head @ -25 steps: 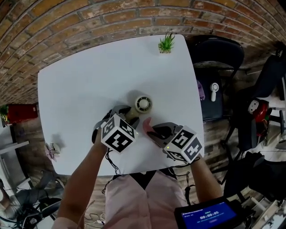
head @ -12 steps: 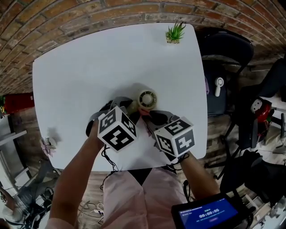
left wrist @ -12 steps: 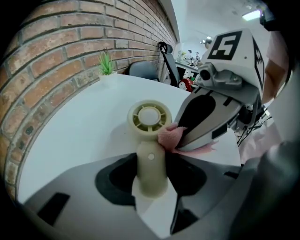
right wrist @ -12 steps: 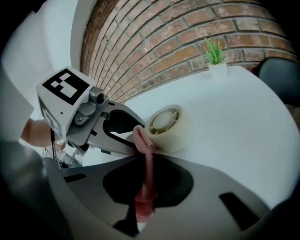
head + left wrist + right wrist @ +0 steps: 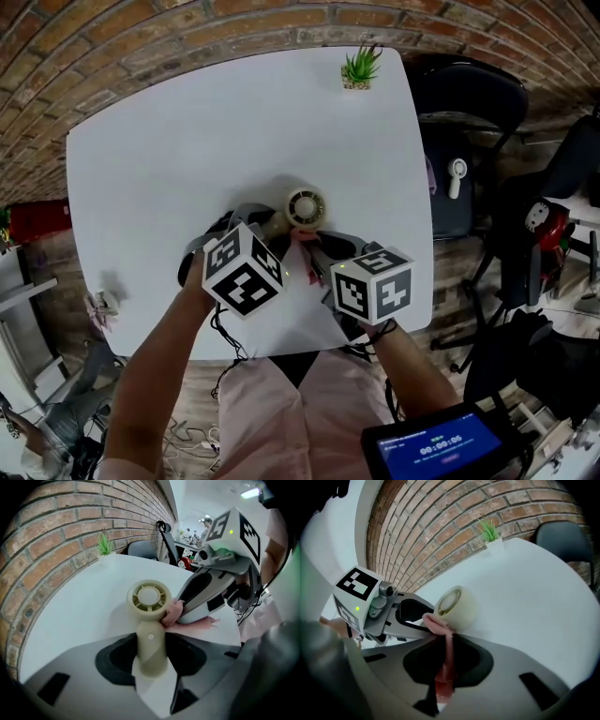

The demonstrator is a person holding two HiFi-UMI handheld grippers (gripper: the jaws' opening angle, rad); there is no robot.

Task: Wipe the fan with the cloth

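A smooth white worktop [image 5: 169,159] with rounded corners carried the small cream plastic fan [image 5: 306,206], and a rough brick wall [image 5: 141,37] rose beyond the fan. The left hand-held gripper [image 5: 151,654] was clamped on the fan's handle. Just beside the fan, the right hand-held gripper [image 5: 444,665] pinched a soft pink cloth [image 5: 438,623] that touched the fan's round head.

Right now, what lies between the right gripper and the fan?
The pink cloth, clamped in the right gripper, bunched against the fan; right gripper view.
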